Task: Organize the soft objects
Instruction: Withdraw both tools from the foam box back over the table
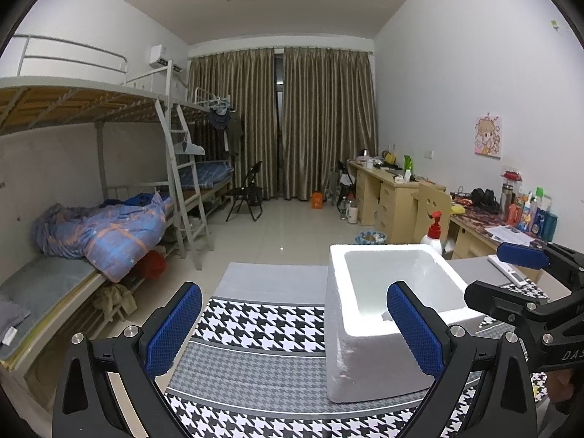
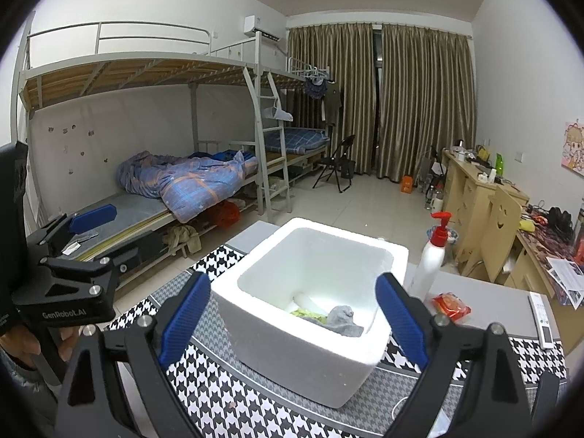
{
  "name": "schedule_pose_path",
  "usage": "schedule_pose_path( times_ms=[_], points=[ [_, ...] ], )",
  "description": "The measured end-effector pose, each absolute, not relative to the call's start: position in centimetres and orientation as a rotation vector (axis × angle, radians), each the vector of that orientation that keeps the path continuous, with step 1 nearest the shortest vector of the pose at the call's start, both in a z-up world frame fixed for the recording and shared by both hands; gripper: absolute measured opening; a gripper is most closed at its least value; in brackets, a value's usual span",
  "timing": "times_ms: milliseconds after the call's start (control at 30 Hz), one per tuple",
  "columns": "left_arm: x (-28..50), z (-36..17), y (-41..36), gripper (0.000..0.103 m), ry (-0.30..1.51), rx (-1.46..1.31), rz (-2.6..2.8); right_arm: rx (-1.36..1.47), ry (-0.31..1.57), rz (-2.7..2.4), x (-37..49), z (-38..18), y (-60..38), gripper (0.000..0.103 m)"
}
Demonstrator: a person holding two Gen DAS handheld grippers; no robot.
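Observation:
A white foam box [image 2: 310,350] stands on the houndstooth tablecloth [image 2: 226,394]. Inside it lie a crumpled grey cloth [image 2: 345,319], a yellow-green soft piece [image 2: 306,313] and a white item [image 2: 304,299]. My right gripper [image 2: 294,317] hovers just before the box's near side, open, with nothing between its blue pads. In the left wrist view the box [image 1: 365,361] is right of centre, and its inside is washed out by glare. My left gripper [image 1: 295,328] is open and holds nothing, to the left of the box. Each gripper shows in the other's view: left gripper [image 2: 109,235], right gripper [image 1: 511,277].
A white pump bottle with a red top [image 2: 432,255], a red packet [image 2: 450,304] and a white remote [image 2: 544,323] sit right of the box. A bunk bed with a blue quilt [image 2: 189,182] lines the left wall. Wooden desks and a chair [image 2: 500,226] stand on the right.

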State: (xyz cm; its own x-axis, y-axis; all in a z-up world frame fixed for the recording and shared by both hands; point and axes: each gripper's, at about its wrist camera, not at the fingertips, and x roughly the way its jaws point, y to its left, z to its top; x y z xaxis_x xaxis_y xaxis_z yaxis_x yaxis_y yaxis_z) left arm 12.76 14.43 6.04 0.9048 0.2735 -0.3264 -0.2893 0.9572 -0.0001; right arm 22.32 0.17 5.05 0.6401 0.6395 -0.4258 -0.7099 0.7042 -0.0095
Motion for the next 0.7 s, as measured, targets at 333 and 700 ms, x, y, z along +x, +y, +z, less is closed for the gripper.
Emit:
schedule_pose_path(
  times_ms=[333,700],
  points=[
    [12.2,5.8,13.8,0.102,0.324,-0.042,0.294,-0.189,0.383,0.76,21.5,4.8,-0.6,0.094],
    [11.7,5.4,12.7,0.102,0.324,-0.043,0.272,-0.184,0.374,0.748,20.9,4.3,-1.3,0.094]
  ],
)
